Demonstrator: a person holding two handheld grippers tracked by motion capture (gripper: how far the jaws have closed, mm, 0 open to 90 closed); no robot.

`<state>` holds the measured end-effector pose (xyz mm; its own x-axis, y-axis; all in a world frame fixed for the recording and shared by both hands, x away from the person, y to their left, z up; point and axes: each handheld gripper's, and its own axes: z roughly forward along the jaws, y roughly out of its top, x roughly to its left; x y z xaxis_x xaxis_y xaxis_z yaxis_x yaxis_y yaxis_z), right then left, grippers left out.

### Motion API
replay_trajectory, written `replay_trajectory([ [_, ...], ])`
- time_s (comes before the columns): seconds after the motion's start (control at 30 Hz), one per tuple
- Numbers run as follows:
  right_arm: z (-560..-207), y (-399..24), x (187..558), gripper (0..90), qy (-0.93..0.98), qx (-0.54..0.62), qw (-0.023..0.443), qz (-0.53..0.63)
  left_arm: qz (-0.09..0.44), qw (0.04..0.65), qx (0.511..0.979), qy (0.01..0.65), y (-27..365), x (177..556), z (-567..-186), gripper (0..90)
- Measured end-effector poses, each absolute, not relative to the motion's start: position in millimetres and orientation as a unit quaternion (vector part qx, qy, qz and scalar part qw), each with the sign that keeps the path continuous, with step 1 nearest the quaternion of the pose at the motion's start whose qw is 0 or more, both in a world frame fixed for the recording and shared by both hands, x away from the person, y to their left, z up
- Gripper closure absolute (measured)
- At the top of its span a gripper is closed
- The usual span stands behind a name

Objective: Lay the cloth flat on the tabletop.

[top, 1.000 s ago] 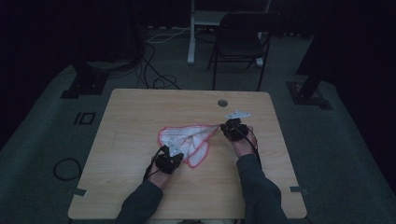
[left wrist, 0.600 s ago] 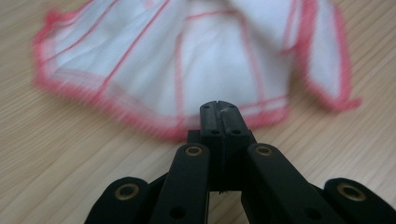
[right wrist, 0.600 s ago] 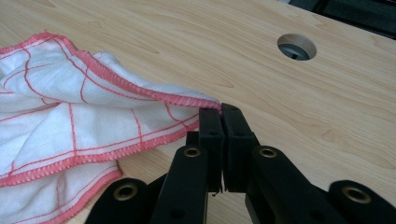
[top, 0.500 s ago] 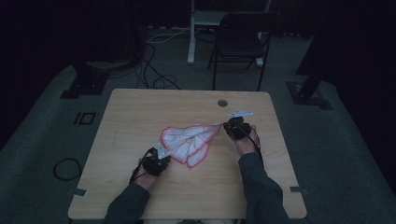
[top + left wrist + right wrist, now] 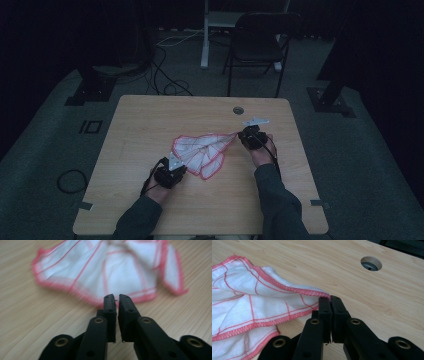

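Note:
A white cloth (image 5: 200,152) with red edging and red grid lines lies crumpled in the middle of the wooden table (image 5: 150,120). My right gripper (image 5: 251,137) is at the cloth's right end. In the right gripper view it (image 5: 329,298) is shut on a red-hemmed corner of the cloth (image 5: 249,302). My left gripper (image 5: 170,175) sits at the cloth's near left edge. Its jaws (image 5: 115,296) have just been opening and stand slightly apart with nothing between them. The cloth (image 5: 120,272) lies just beyond their tips.
A round cable hole (image 5: 238,110) is in the table behind the right gripper and shows close by as the hole (image 5: 371,263) in the right gripper view. Beyond the table's far edge are a dark chair (image 5: 260,45), a white post and floor cables.
My left gripper has shifted a little to the left, to the cloth's near edge. The right gripper and the corner it holds have stayed put.

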<state>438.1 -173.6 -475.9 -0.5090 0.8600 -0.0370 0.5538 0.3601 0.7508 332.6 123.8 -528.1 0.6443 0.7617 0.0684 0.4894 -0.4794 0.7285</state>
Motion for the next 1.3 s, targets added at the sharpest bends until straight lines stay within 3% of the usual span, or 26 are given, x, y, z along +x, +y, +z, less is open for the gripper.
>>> replay_trajectory([
  [0.1, -475, -174, 438, 89.0, 0.794, 0.444, 0.219, 0.352, 0.181, 0.353, 0.842, 0.366, 108, 335, -532, 69.4],
  [0.23, -475, -175, 438, 89.0, 0.794, 0.445, 0.219, 0.353, 0.193, 0.331, 0.854, 0.351, 96, 333, -538, 63.7],
  [0.43, -475, -175, 439, 88.9, 0.792, 0.447, 0.219, 0.353, 0.204, 0.321, 0.856, 0.35, 97, 333, -536, 86.4],
  [0.97, -475, -185, 443, 88.9, 0.788, 0.463, 0.225, 0.338, 0.216, 0.354, 0.808, 0.418, 179, 321, -516, 87.9],
  [1.17, -483, -190, 446, 88.4, 0.788, 0.476, 0.223, 0.321, 0.215, 0.36, 0.797, 0.435, 190, 324, -516, 87.8],
  [1.3, -485, -189, 444, 76.2, 0.793, 0.474, 0.216, 0.315, 0.217, 0.361, 0.797, 0.433, 188, 324, -515, 87.7],
])
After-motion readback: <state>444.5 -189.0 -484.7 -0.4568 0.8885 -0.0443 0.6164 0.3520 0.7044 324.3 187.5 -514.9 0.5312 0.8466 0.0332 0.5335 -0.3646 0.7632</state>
